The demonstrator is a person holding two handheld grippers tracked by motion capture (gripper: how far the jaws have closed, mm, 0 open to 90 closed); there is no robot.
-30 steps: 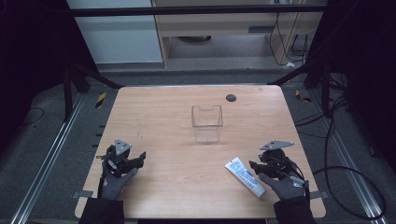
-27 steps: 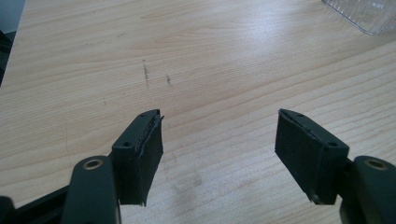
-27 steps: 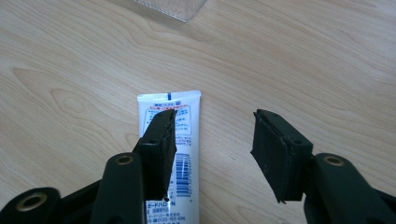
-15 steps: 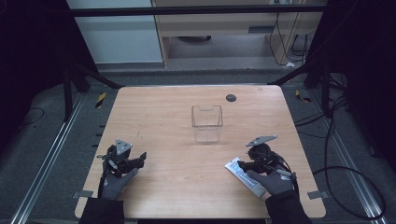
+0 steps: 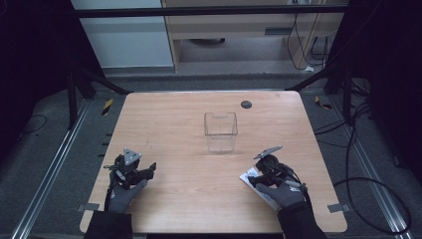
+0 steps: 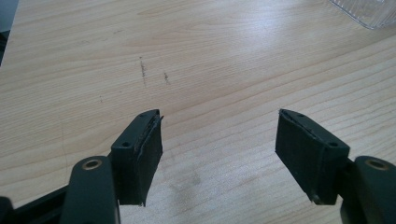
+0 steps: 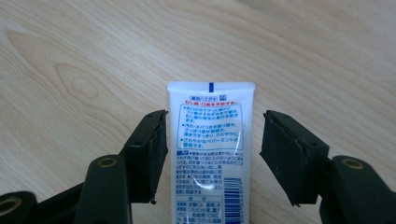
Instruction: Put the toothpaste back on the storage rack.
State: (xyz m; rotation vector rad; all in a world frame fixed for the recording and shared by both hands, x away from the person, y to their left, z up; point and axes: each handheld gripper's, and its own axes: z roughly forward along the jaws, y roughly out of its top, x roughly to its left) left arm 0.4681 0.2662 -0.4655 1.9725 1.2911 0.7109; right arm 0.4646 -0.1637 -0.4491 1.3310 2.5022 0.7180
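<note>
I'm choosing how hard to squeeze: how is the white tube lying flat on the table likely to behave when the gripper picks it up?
The tube looks like soft plastic with a flat crimped end, so it will probably dent under the right gripper. Lying flat on the table, it is unlikely to roll. Its glossy printed skin may be somewhat slippery.

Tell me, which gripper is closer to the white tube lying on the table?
Right. The right gripper straddles the white tube, jaws apart on either side without touching it. The left gripper sits far across the table.
</note>
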